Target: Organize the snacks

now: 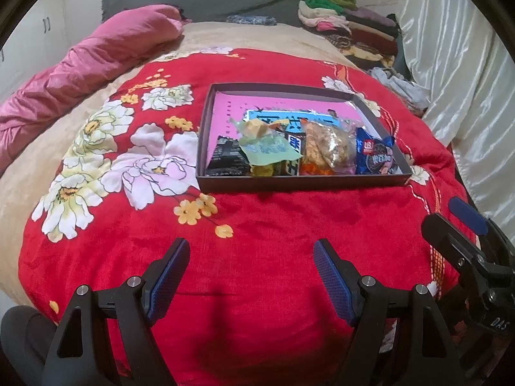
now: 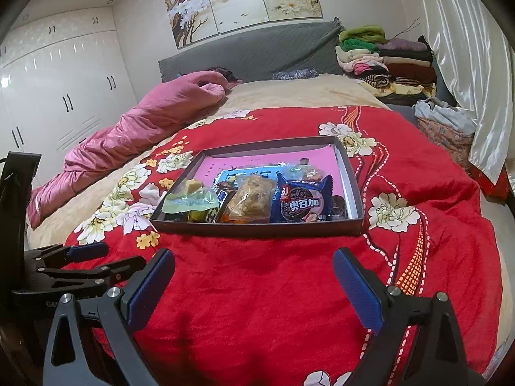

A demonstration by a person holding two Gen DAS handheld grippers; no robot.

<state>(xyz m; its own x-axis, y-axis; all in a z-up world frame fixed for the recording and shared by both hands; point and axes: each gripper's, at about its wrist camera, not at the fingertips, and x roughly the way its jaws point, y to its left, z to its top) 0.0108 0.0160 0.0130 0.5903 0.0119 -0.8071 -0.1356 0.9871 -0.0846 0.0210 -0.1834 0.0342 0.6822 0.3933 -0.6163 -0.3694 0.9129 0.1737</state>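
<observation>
Snacks gathered in the box [image 2: 351,177] on the red blanket [image 2: 257,289]

All packets, the blue cookie pack [image 2: 301,202] included, lie inside; sorting looks nearly done or unstarted. Left gripper [image 1: 251,257] and right gripper [image 2: 254,265] hover near, jaws wide, empty. Next: reach forward, nothing blocking; pink quilt [image 2: 135,128] well apart

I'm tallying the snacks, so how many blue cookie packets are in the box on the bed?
1. The blue cookie packet lies at the right of the box, beside the clear bag of golden snacks. Packets overlap, so another could be hidden underneath.
</observation>
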